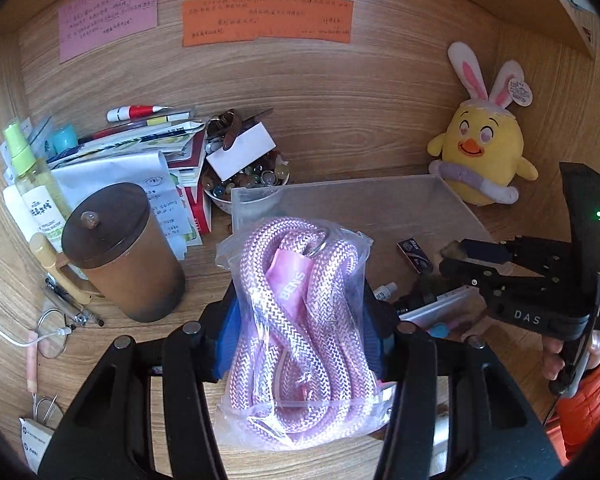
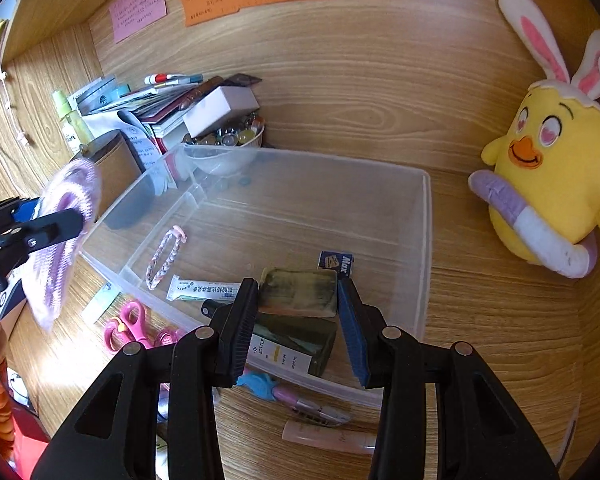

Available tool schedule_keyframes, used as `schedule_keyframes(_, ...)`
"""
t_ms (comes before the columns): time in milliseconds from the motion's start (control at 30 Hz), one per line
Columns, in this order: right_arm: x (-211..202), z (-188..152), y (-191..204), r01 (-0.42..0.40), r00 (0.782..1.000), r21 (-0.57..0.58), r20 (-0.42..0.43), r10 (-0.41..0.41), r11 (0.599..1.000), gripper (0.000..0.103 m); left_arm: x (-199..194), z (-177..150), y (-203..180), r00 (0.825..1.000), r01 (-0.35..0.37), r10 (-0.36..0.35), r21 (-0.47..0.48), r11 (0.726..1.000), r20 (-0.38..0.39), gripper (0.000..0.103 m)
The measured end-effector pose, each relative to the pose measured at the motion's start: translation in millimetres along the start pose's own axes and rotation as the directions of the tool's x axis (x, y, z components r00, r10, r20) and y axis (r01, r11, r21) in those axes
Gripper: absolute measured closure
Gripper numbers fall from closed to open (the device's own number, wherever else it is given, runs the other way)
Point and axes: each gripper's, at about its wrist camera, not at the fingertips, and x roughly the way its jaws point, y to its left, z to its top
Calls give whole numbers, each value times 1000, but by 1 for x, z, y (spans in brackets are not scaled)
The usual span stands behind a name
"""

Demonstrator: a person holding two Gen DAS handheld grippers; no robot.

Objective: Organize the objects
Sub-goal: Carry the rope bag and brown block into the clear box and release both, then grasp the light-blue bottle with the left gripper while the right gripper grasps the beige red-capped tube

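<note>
**Rope bag and bottle box both poised at the clear bin**

My left gripper (image 1: 300,320) is clamped on a clear bag of pink rope (image 1: 300,328), the fingers pressing both sides of it; the bag's long axis runs straight ahead along the fingers. The open clear plastic bin (image 2: 424,240) lies directly beyond it in the left wrist view, so I judge the coming move to be a short push forward and over the near wall. In the right wrist view the bag hangs just outside the bin's left wall, above the desk.

My right gripper (image 2: 298,312) is over the bin's near side, its fingers set either side of a dark bottle box (image 2: 300,336); whether they press it or have let go, I cannot tell. This hand is the nearer to the bin, and could crowd the left's path.

Inside the bin lie a braided bracelet (image 2: 166,256), a white sachet (image 2: 204,288) and a small blue box (image 2: 336,262). Pink scissors (image 2: 134,326) rest on the wood-grain desk (image 2: 500,320) outside the near wall. A yellow plush chick (image 2: 556,184) sits to the right, a lidded brown mug (image 1: 120,248) and a bowl of glass beads (image 1: 252,184) to the left, coloured notes (image 1: 268,20) on the back panel.
</note>
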Motion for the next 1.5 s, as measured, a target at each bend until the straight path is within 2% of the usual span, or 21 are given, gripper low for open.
schedule_keyframes(200,4,0,1,6,1000,-10,-7,-6,1000,65,28,13,-6,998,26,-26,-4,1000,-60,52)
schedule_keyframes(300,3,0,2,8,1000,-14,-4,-8,1000,65,38,17,-10,997,11,-11,-3,1000,-75,53)
schedule_keyframes(400,3,0,2,8,1000,-18,0,-8,1000,65,41,19,-13,998,-16,16,6,1000,-67,59)
schedule_keyframes(533,-2,-1,5,9,1000,-31,7,-9,999,64,34,22,-18,999,-1,2,23,1000,-46,59)
schedule_keyframes(767,-28,-6,13,35,997,-68,70,-30,997,42,6,18,-29,1000,-5,4,76,997,14,58)
schedule_keyframes(867,-43,-11,14,36,995,-78,97,-28,996,33,-6,11,-29,1000,-8,6,81,997,28,48)
schedule_keyframes(933,-54,-15,12,37,993,-77,116,-28,996,29,-14,5,-27,999,-15,12,78,997,39,34)
schedule_keyframes(1000,-66,-22,6,38,991,-66,130,-30,997,21,-22,-2,-24,998,-47,44,72,996,50,28)
schedule_keyframes(1100,-75,-32,-7,50,992,-48,120,-44,998,20,-26,-13,-16,995,-86,83,59,995,49,16)
schedule_keyframes(1233,-72,-51,-26,87,995,-23,60,-86,996,19,-22,-30,2,994,-111,111,25,994,0,15)
schedule_keyframes(1400,-50,-72,-44,72,996,8,-53,-71,997,19,-6,-55,26,989,-125,122,-24,992,-81,15)
schedule_keyframes(1500,-38,-76,-45,65,994,-6,-84,-65,998,19,6,-68,35,983,-143,137,-37,989,-126,15)
